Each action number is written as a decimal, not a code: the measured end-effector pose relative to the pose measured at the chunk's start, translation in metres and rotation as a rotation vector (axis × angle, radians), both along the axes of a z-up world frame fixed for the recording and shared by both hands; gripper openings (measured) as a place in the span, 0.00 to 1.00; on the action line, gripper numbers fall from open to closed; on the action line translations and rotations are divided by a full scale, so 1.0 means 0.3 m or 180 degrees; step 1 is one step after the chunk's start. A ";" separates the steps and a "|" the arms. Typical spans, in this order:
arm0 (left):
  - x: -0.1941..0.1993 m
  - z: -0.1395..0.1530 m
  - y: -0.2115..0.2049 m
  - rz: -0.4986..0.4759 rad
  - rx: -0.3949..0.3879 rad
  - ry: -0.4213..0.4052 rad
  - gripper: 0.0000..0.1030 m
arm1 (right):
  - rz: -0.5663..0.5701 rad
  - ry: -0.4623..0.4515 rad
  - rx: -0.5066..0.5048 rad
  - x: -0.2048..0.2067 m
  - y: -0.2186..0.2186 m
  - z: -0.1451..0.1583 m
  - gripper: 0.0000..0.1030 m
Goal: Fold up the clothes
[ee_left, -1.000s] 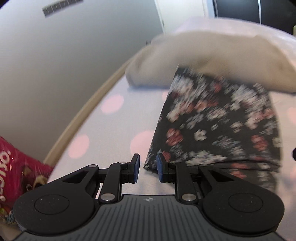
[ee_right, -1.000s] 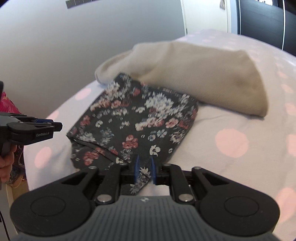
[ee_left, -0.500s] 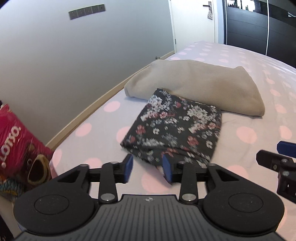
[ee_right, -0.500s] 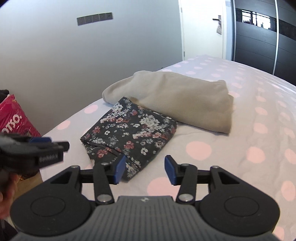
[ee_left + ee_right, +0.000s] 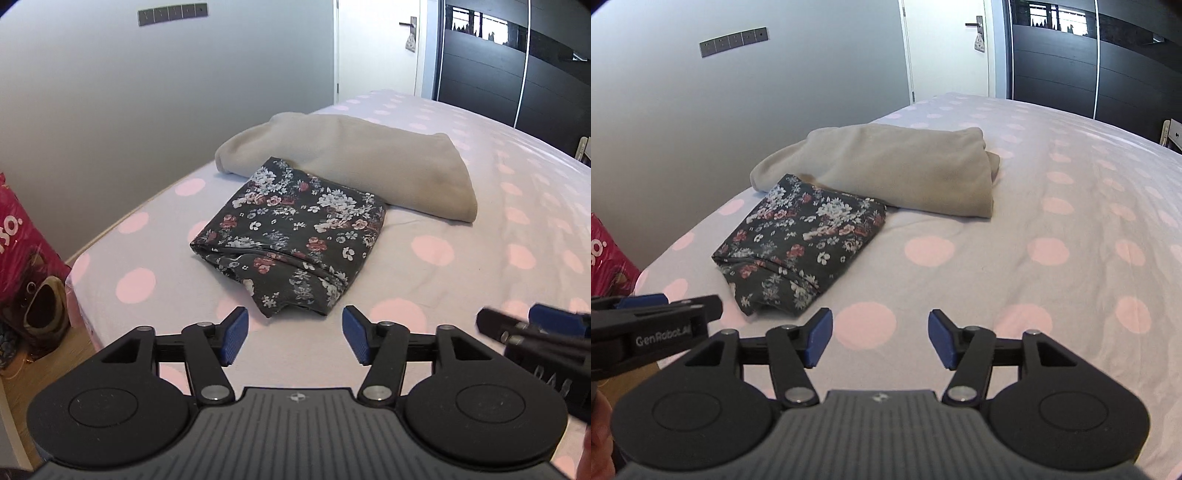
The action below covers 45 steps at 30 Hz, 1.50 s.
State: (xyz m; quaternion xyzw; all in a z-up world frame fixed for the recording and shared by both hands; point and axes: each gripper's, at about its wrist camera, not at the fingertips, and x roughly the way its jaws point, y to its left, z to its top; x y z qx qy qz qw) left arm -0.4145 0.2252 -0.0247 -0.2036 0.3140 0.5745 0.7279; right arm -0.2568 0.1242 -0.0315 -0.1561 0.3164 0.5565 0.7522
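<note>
Dark floral folded cloth garment (image 5: 291,236) left beside beige folded sweater (image 5: 354,162); left gripper (image 5: 293,339) and right gripper (image 5: 879,338) opening, empty. Loose front flap could be snagged, fold undone.

Dark floral-print fabric garment (image 5: 291,236), folded into a compact rectangle, flat on the bed's near corner, far edge touching a beige knit garment (image 5: 354,166), folded into a thick, wider bundle behind it
</note>
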 end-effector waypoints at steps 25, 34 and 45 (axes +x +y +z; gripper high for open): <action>0.032 -0.092 0.011 -0.0014 -0.0273 0.0087 0.63 | 0.0080 -0.0088 -0.0186 -0.014 0.018 -0.076 0.64; 0.043 -0.091 0.003 -0.0028 -0.0277 0.0101 0.63 | 0.0094 -0.0099 -0.0179 -0.018 0.015 -0.070 0.64; 0.045 -0.091 -0.002 -0.0050 -0.0279 0.0118 0.62 | 0.0108 -0.0129 -0.0192 -0.028 0.021 -0.067 0.64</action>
